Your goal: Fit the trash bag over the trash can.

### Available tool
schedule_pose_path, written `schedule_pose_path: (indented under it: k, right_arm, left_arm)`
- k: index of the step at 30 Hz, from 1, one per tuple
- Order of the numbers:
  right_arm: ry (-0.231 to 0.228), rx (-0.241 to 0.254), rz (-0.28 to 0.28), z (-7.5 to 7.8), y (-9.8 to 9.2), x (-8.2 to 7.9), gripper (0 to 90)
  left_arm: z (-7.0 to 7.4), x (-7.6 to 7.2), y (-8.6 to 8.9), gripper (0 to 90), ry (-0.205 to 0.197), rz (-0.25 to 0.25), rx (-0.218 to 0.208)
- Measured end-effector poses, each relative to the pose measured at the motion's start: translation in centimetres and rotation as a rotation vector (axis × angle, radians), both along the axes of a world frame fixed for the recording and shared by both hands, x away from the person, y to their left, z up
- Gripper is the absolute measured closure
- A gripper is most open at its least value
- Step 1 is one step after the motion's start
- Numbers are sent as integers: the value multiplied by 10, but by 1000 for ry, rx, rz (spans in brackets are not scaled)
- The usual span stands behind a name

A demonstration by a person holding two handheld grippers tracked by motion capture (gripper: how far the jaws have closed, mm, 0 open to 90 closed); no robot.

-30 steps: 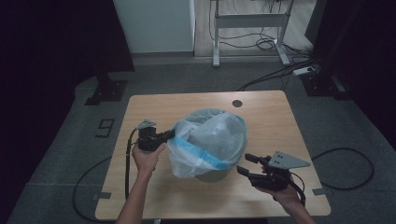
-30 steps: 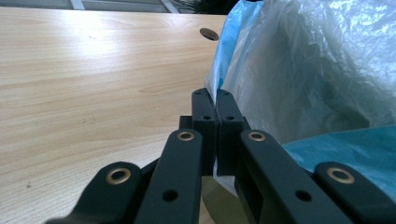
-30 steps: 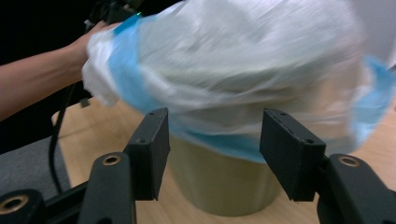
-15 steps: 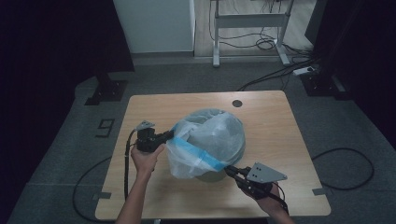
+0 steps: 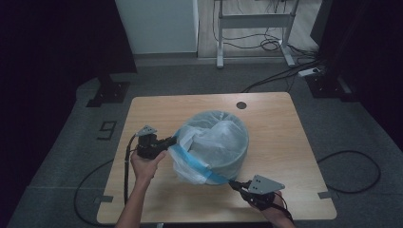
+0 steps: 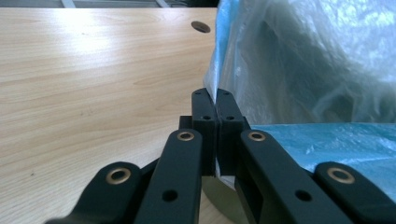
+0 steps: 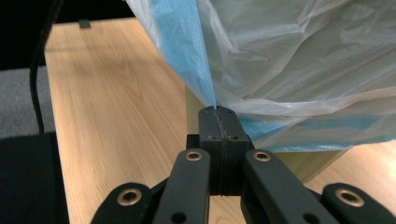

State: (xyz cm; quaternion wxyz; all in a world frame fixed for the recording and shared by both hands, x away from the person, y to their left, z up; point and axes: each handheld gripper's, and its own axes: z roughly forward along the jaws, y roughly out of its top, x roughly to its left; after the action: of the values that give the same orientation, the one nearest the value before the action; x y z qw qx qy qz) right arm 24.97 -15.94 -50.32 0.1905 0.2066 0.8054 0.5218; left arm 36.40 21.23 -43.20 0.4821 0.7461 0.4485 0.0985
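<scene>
A round grey bin [image 5: 235, 164] stands mid-table, lined with a translucent white plastic bag [image 5: 216, 137] that has a blue band [image 5: 190, 160] along its rim. My left gripper [image 5: 172, 140] is shut on the bag's edge at the bin's left side; in the left gripper view the pads [image 6: 215, 100] pinch the thin film [image 6: 317, 60]. My right gripper [image 5: 234, 184] is shut on the blue band at the bin's near right, pulling it taut and low. The right gripper view has the jaws [image 7: 218, 112] pressed together on a blue point of the bag [image 7: 187, 46], with the bin wall [image 7: 308, 163] behind.
The wooden table [image 5: 280, 123] has a round cable hole [image 5: 241, 105] at its far edge. A metal desk frame [image 5: 252, 21], cables and a power strip [image 5: 311, 72] lie on the floor beyond. Black cables trail off the table's left near edge [image 5: 126, 175].
The right gripper moved left to the bag's near edge, took hold of the blue band, then sank toward the table's front, stretching the band. The left hand stayed put.
</scene>
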Motion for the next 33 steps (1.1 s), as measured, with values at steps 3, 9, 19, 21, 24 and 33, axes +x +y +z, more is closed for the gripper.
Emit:
schedule_pose_path:
  k: [3,9,19,21,24,33]
  right_arm:
    - [20,-17,-10,-7,1,4,890]
    - [77,-46,-62,-18,-3,16,890]
    - [152,-81,-133,-37,-14,34,890]
    - [158,-58,-142,-38,-17,35,890]
    - [153,-33,-151,-37,-20,34,886]
    - [96,112,-149,-11,-35,13,562]
  left_arm:
    - [-3,-5,3,889,8,4,22]
    - [-12,-6,6,888,40,11,48]
    - [-24,-6,-1,874,84,-12,67]
    - [-25,-8,-2,852,79,-14,73]
    - [-23,-10,-1,781,65,-14,71]
    - [-11,-27,14,468,-23,-38,43]
